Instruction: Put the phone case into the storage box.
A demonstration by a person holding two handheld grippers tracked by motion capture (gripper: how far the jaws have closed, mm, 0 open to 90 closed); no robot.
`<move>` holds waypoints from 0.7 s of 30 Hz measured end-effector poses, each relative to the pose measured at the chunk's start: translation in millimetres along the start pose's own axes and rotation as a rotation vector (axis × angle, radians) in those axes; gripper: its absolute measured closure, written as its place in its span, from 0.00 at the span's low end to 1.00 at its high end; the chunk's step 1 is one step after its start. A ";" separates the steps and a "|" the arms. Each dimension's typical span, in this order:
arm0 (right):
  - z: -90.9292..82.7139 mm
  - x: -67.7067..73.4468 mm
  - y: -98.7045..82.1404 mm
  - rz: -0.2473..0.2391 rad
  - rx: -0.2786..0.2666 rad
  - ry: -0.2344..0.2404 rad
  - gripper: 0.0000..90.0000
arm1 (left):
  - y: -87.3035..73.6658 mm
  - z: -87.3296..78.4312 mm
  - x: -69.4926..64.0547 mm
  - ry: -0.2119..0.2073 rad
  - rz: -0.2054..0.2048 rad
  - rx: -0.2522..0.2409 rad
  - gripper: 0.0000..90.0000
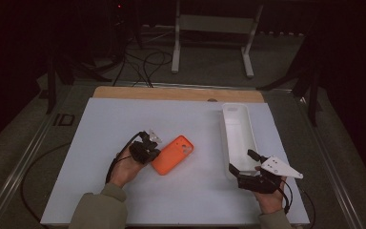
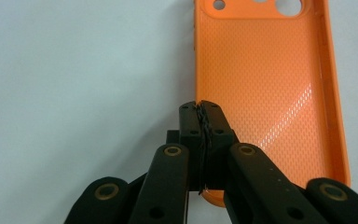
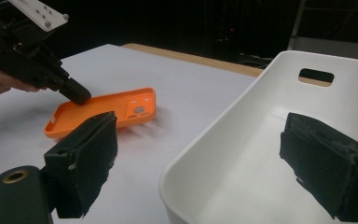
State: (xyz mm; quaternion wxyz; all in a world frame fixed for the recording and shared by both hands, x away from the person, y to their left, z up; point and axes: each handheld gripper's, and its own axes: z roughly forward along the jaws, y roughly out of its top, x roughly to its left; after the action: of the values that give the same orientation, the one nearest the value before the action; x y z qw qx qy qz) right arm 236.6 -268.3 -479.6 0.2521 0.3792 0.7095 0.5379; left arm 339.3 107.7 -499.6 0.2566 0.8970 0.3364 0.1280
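Near the centre of the high view, on the white tabletop (image 1: 100, 143), we see the orange phone case (image 1: 172, 155) lying flat with its hollow side up, and our left gripper (image 1: 148, 151) sits at its lower left edge. In the left gripper view we find that gripper (image 2: 200, 109) clenched on the case's (image 2: 265, 84) side wall. At the lower right of the high view, our right gripper (image 1: 242, 164) hangs released, jaws wide apart over the near end of the white bin (image 1: 238, 129), grasping nothing.
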 end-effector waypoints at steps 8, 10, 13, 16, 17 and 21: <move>0.4 0.1 0.4 0.004 0.004 0.001 0.12 | -0.6 -11.3 1.7 0.022 -0.016 -0.037 1.00; 1.0 0.4 0.5 0.005 0.006 0.006 0.12 | -0.8 -13.2 1.8 0.026 -0.020 -0.045 1.00; 1.7 0.7 0.6 0.004 0.009 0.007 0.12 | -1.3 -17.5 2.2 0.036 -0.024 -0.059 1.00; 1.9 0.8 1.5 0.005 0.012 0.012 0.11 | -1.9 -23.3 1.1 0.060 -0.022 -0.084 1.00; 1.9 0.8 1.5 0.005 0.012 0.012 0.11 | -1.9 -23.3 1.1 0.060 -0.022 -0.084 1.00; 1.7 0.6 2.9 0.011 0.011 0.008 0.11 | -2.3 -29.3 0.5 0.080 -0.024 -0.110 1.00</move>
State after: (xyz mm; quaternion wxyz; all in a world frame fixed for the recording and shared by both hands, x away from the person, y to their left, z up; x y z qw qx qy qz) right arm 238.3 -266.4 -477.3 0.2443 0.3821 0.7114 0.5368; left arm 326.6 120.5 -476.3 0.2934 0.8716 0.3496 0.1791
